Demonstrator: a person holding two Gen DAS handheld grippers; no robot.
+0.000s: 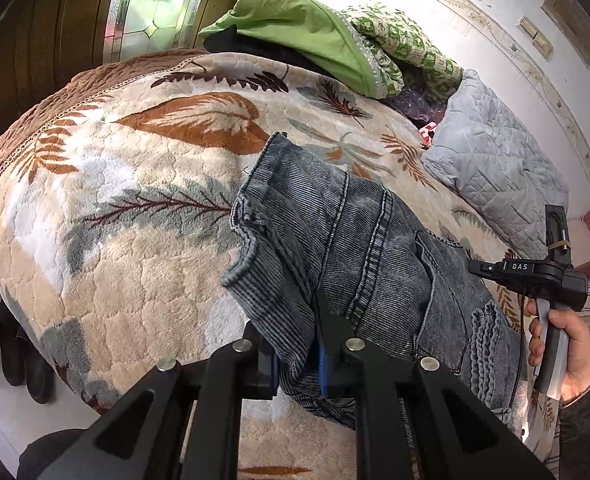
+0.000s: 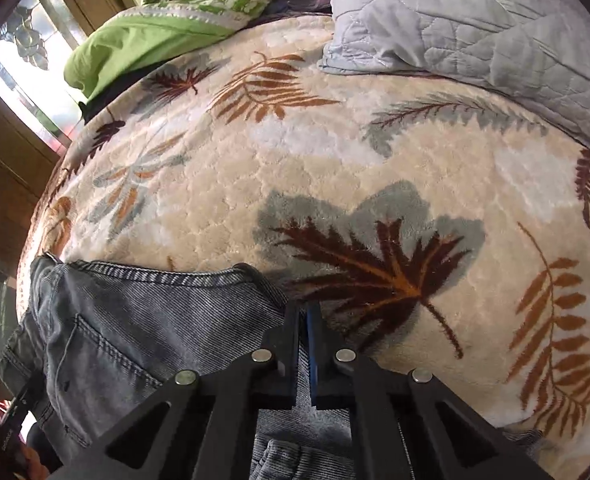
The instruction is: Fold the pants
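Left tool point(image 1: 295, 344) clenched on pants point(image 1: 359, 248) waist, which lie on bed point(image 1: 135, 200) stretching far-right; right tool point(image 2: 305, 320) pinched closed at pants' right edge (grip unclear).

Left gripper point(image 1: 297, 344): pitched steeply down over the jeans point(image 1: 359, 248), jaws nearly closed, clamping a bunch of denim between the pads. Right gripper point(image 2: 305, 340): pitched steeply down at the jeans' edge, jaws fully closed; whether they pinch fabric cannot be told. Right hand point(image 1: 563, 352): wrapped around the gripper handle, beside the jeans, dark sleeve at the wrist.
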